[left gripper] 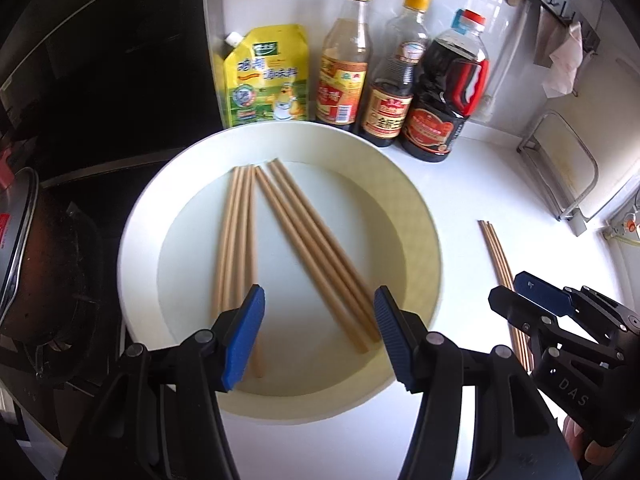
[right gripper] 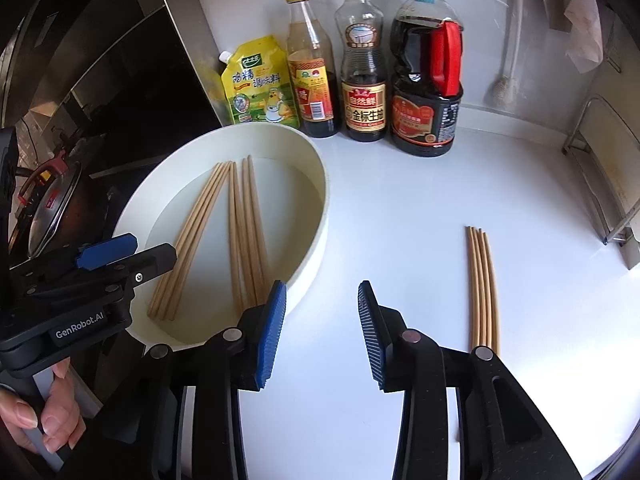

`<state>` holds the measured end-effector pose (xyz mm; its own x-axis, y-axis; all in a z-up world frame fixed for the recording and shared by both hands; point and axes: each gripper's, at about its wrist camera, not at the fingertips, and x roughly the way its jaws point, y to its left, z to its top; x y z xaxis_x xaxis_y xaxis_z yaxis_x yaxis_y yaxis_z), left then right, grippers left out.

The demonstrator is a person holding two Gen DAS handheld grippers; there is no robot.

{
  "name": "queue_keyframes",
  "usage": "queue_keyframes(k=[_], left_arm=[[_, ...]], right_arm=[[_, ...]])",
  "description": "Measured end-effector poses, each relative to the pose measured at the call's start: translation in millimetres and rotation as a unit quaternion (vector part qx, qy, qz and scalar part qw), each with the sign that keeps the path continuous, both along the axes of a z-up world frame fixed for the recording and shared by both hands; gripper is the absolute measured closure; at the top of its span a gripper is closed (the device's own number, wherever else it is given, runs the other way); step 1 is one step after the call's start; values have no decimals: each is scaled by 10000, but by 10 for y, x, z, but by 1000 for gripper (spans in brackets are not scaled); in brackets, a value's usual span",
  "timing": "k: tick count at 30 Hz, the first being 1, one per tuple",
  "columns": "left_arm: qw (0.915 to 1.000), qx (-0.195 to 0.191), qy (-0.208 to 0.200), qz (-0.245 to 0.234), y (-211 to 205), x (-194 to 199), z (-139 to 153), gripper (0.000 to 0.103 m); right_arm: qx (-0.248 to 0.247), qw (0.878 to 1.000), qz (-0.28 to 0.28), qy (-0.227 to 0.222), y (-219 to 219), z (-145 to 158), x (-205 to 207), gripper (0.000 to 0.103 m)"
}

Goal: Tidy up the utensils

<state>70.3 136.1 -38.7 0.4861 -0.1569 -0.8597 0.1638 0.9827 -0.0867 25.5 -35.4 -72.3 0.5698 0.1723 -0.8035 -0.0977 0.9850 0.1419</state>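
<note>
With both claws spread and empty, I'd bring my right claw [right gripper: 322,334] squarely across the chopstick bundle [right gripper: 484,288] lying on the table [right gripper: 400,208] at its 2 o'clock (the left claw [left gripper: 320,336] hovers over the bowl [left gripper: 420,216] of chopsticks [left gripper: 236,236]), pinching all four together.

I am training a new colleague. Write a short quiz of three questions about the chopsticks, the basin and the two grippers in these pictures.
1. True or false: the left gripper is shut on chopsticks.
2. Where does the bundle of chopsticks outside the white basin lie? A) on the stove B) on the white counter, to the right of the basin C) across the bottles
3. Fill in: the chopsticks in the basin lie in ___ groups that come close at the far end.

Key
1. False: both it and the right gripper are open and hold nothing.
2. B
3. two
</note>
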Motion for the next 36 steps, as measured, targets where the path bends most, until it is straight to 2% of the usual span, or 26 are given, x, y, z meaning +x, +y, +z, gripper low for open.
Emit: queue_keyframes(k=[8,21,29,36], left_arm=[[9996,-73,-60,-248,-399,-38,60,44],[9994,-104,8,-326,-941,-157,43,43],[9995,5,52,-314,-1218,-254,7,41],[9991,187,191,-321,-1382,-318,-145,38]], right_arm=[[60,9994,-352,35,-446,2,-97,65],[62,9989,-445,164,-1031,-68,-210,64],[102,9989,-404,208,-1324,-195,-255,60],[87,9984,-499,255,-1530,-364,-230,58]])
